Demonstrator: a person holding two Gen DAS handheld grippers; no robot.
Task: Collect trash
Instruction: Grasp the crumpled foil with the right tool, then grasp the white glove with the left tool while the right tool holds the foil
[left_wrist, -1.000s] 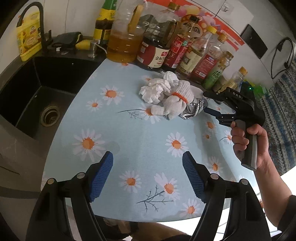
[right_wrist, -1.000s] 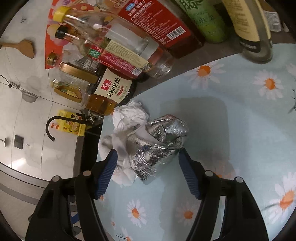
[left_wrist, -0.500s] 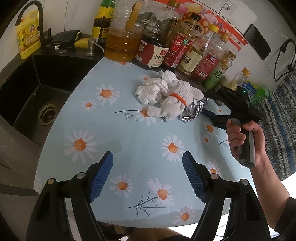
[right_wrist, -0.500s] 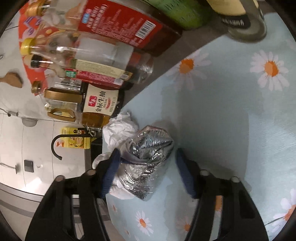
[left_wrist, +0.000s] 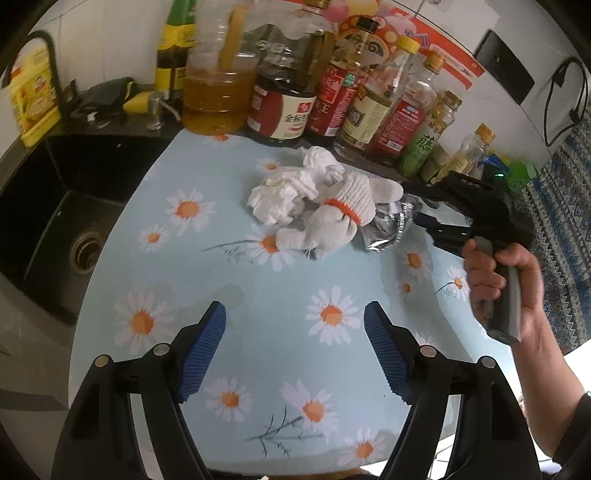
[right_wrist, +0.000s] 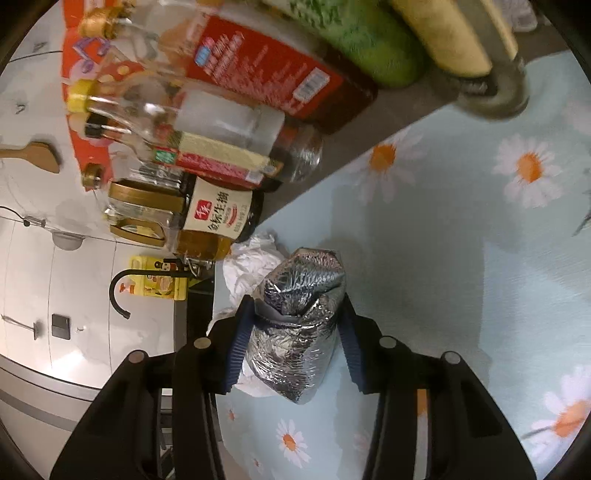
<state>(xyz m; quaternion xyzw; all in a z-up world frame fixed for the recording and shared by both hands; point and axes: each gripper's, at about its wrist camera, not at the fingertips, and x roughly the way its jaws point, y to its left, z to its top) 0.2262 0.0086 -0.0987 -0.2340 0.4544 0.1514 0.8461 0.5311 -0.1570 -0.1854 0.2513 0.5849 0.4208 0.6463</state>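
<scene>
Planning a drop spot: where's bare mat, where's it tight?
Free: daisy mat between the open left gripper and the white glove, also toward the sink. Crowded: back edge, where tissue, foil wrapper and bottles bunch around the right gripper.

Tablecloth (left_wrist: 295, 295): pale blue w/ white-orange daisies. Foil bag (right_wrist: 295, 321) betw. right gripper pads: crinkled silver. Glove (left_wrist: 343, 218) ahead of left gripper: white knit, orange band. Tissue (left_wrist: 284, 195): white.
</scene>
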